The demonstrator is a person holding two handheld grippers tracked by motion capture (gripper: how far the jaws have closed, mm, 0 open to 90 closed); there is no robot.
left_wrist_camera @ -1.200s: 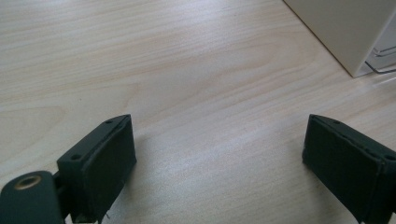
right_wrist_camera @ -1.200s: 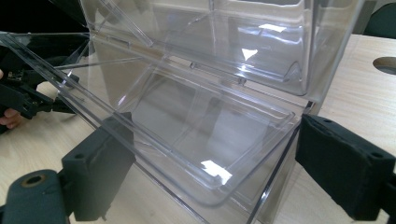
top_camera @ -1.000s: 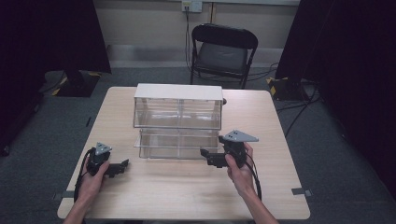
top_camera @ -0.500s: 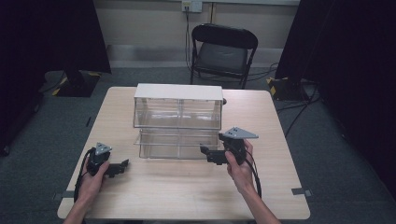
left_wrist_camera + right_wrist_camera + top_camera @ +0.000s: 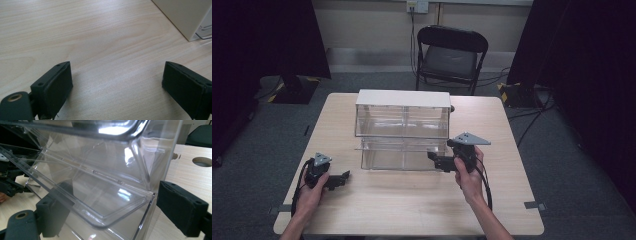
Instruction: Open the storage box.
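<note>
The clear drawer [image 5: 404,152] sits pulled out of the cabinet [image 5: 402,114] at mid-table, its long axis running left to right, front facing you. Your right gripper [image 5: 435,161] stands wide open around its right corner; your left gripper [image 5: 343,177], equally wide, holds nothing.

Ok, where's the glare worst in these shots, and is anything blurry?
Right gripper view: bright glare patches on the clear drawer, and its near edge is soft. Left gripper view: the table is evenly lit with a mild sheen. High view: dim surroundings, sharp enough.
</note>
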